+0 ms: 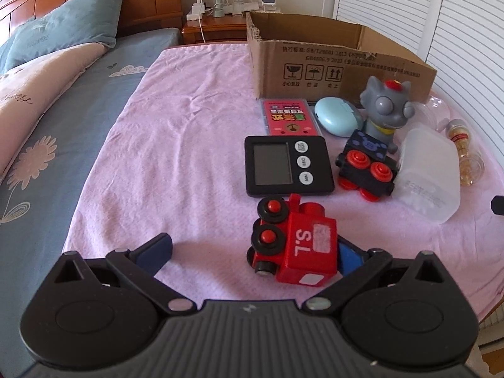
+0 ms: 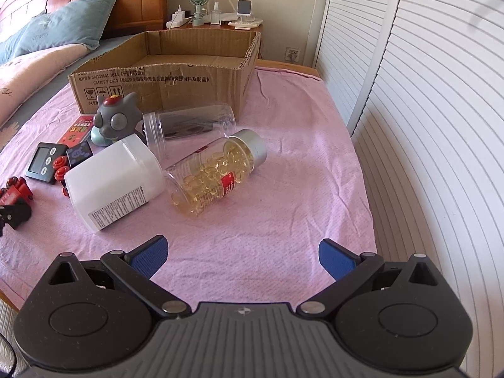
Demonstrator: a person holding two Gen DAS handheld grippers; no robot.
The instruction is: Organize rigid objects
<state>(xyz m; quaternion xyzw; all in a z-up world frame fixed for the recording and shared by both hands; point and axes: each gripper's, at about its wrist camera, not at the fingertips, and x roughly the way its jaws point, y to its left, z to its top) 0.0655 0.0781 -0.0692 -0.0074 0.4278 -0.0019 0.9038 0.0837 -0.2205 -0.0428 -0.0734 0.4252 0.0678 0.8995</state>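
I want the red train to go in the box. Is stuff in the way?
Yes. The timer, the pink card case and the blue mouse lie between the red train and the box. The left tongs would lift it over them.

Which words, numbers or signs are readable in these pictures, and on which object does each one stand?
"S.L" on the red toy train.
"MIN" and "SEC" on two buttons of the black timer; the third button is blurred.
"GB/T29601" and "GB4806.9", with fragile, keep-dry and this-way-up signs, on the cardboard box; its Chinese print is too small.
Print on the pink card box, white bottle and capsule bottle is unreadable.
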